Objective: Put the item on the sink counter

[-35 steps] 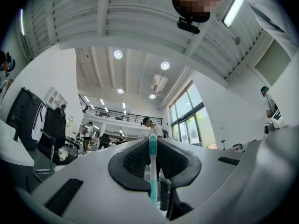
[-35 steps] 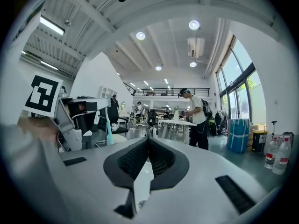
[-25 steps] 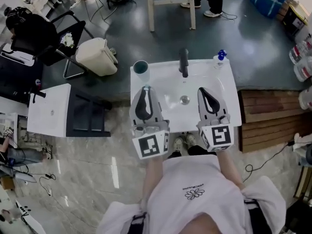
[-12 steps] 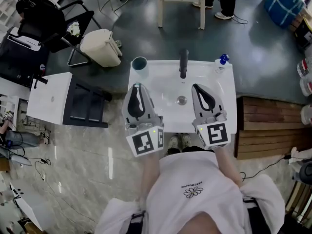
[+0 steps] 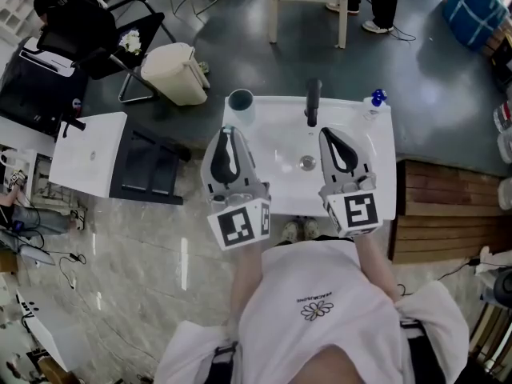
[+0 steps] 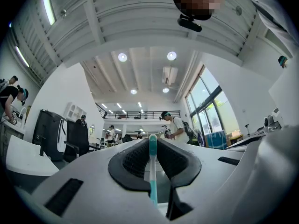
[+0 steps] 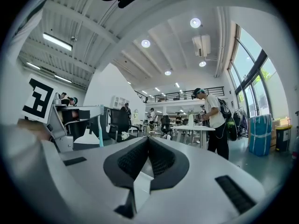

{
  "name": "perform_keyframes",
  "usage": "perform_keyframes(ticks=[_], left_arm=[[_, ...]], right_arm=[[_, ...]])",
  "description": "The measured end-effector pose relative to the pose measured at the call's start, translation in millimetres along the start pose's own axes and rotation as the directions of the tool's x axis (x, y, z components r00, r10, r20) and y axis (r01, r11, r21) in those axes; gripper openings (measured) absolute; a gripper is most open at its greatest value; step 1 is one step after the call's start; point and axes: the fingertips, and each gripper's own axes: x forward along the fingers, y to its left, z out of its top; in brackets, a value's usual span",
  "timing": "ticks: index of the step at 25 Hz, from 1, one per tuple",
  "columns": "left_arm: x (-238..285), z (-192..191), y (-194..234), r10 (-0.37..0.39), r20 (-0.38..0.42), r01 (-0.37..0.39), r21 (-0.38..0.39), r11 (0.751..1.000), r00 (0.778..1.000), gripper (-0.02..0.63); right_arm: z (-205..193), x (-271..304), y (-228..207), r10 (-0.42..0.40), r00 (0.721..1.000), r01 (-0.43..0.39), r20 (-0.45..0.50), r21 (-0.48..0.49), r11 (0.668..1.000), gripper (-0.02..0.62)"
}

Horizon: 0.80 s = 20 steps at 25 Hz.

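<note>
Left gripper view has my left tool (image 6: 151, 141) clamped on a toothbrush (image 6: 152, 171). The pads press its thin stem, with only that narrow gap between them. The brush lies along the jaws, its long axis on the line the tool points, one end poking just past the tips. That line tips a little upward, toward the ceiling and the far room, so the surface is out of this view.

In the head view the left tool (image 5: 228, 138) hangs over the left edge of the white surface (image 5: 276, 109). The cup (image 5: 240, 101) is just beyond its tips and the faucet (image 5: 313, 102) is off to the right. The place for the brush is therefore below and slightly ahead of this hand, and I judge the nose must dip before I let go.

My right tool (image 7: 148, 141) is closed on nothing and held level over the basin (image 5: 280, 154), right of the drain.
</note>
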Motion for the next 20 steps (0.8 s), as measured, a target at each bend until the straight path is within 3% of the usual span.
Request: perform_keyframes(ticks=[7, 13, 16, 20], left_arm=[[22, 8, 16, -0.035, 0.040, 0.035, -0.013, 0.999, 0.999, 0.060], [63, 23, 32, -0.069, 0.103, 0.066, 0.032, 0.997, 0.992, 0.060], [85, 9, 38, -0.073, 0.089, 0.069, 0.050, 0.996, 0.993, 0.060], [109, -22, 45, -0.074, 0.032, 0.074, 0.019, 0.997, 0.997, 0.060]], right_arm=[[-5, 9, 4, -0.003, 1.000, 0.004, -0.029, 0.014, 1.000, 0.011], [-12, 14, 5, -0.004, 0.999, 0.005, -0.052, 0.015, 1.000, 0.012], [-14, 15, 5, -0.003, 0.998, 0.004, -0.059, 0.011, 1.000, 0.012], [-18, 12, 0, -0.015, 0.997, 0.015, -0.072, 0.002, 1.000, 0.012]])
